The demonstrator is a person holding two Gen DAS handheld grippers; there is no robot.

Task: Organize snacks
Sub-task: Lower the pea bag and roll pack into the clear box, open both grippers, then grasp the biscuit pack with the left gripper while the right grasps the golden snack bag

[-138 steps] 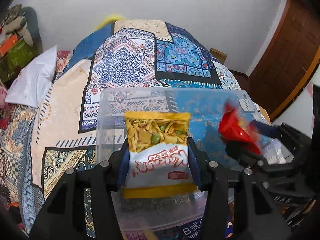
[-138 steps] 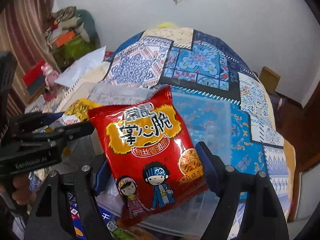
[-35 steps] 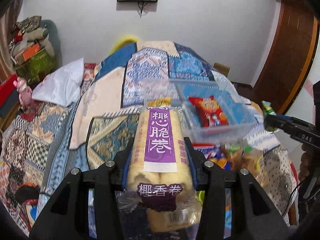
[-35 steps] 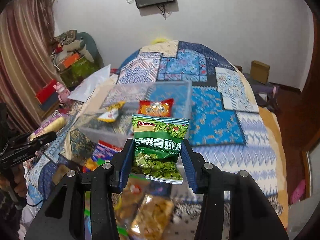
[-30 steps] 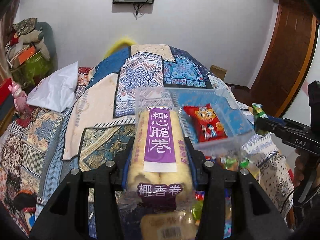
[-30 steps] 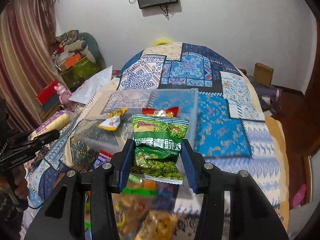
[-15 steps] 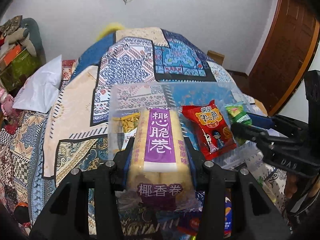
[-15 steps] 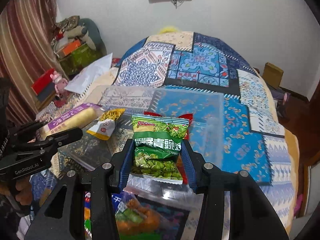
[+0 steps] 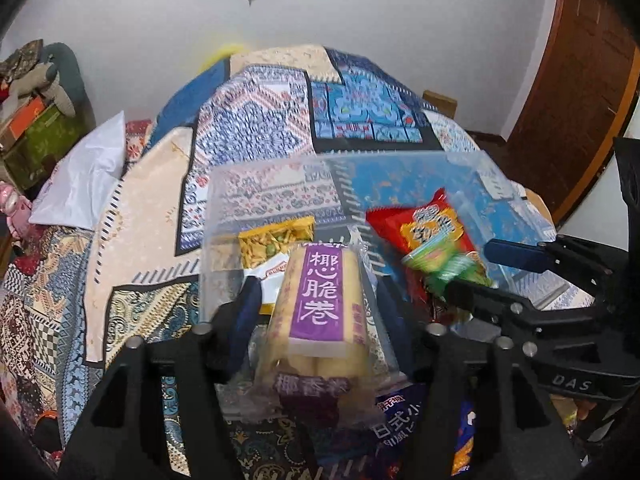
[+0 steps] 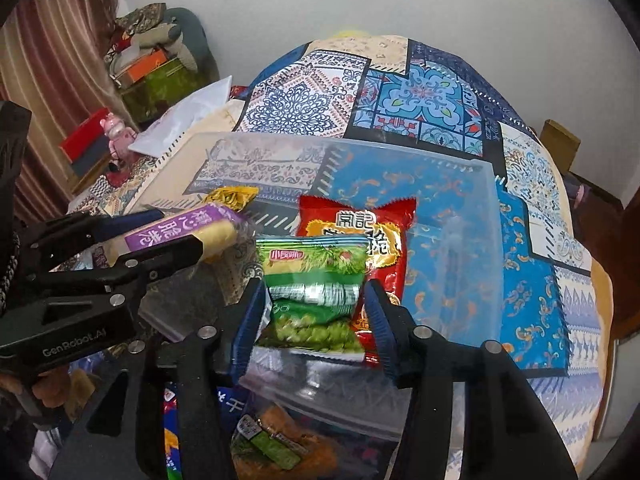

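Two grippers apparently open over the bin; only right view shows loose packets below.

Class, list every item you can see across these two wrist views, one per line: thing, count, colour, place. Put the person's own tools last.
Storage bin: 1, clear plastic, on the bed.
Noodle snack bag: 1, red, inside the bin.
Yellow snack bag: 1, yellow and white, inside the bin, left part.
Roll pack: 1, purple label on yellow rolls, between the left tongs.
Pea bag: 1, green, between the right tongs.
Loose snack packs: several, mixed colours, in front of the bin.
Quilt: 1, blue patchwork, covering the bed.
Pillow: 1, white, left of the quilt.
Left tongs: black, over the bin.
Right tongs: black, over the bin.
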